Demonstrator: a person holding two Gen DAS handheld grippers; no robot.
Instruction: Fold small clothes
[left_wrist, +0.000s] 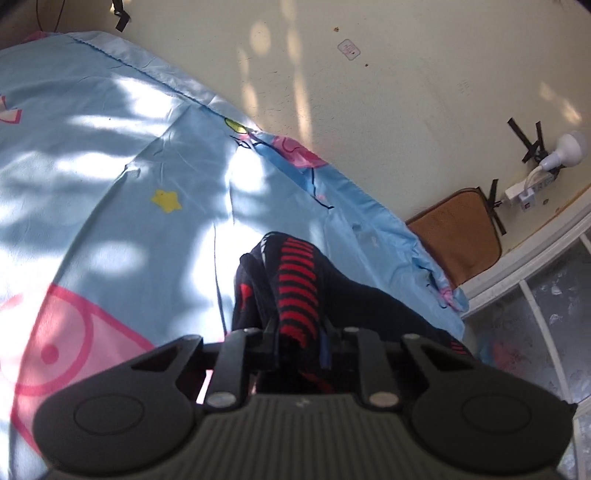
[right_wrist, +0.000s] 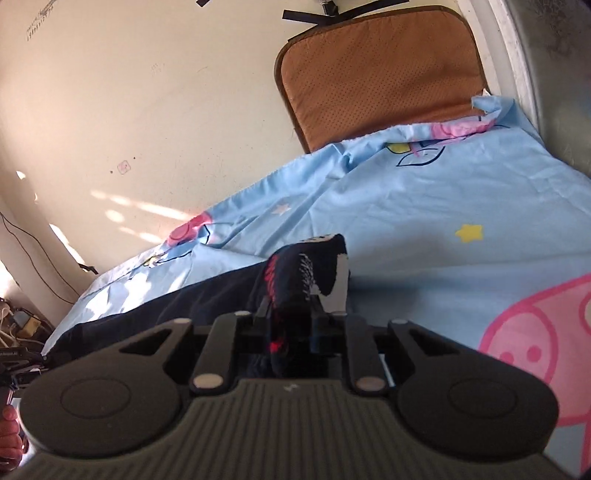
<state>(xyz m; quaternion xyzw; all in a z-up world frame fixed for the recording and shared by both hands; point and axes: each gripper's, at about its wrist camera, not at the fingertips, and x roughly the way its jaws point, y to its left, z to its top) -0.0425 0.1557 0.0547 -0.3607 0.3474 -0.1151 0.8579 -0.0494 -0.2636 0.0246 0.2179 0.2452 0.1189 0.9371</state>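
Observation:
A small dark navy garment with red stripes (left_wrist: 299, 291) is pinched in my left gripper (left_wrist: 299, 332), which is shut on a bunched edge of it. The cloth trails off to the right over a light blue cartoon sheet (left_wrist: 110, 166). In the right wrist view my right gripper (right_wrist: 291, 314) is shut on another bunched edge of the same dark garment (right_wrist: 303, 266), with red and white print showing. The rest of the garment (right_wrist: 166, 306) stretches to the left across the sheet (right_wrist: 424, 221). Both grippers' fingertips are hidden by cloth.
A cream wall (left_wrist: 369, 92) runs along the far edge of the sheet. A brown cushion (right_wrist: 376, 74) leans against it. A white power strip with plugs (left_wrist: 532, 184) is taped to the wall. A window frame (left_wrist: 535, 266) stands at the right. Cables and clutter (right_wrist: 22, 325) lie at the left.

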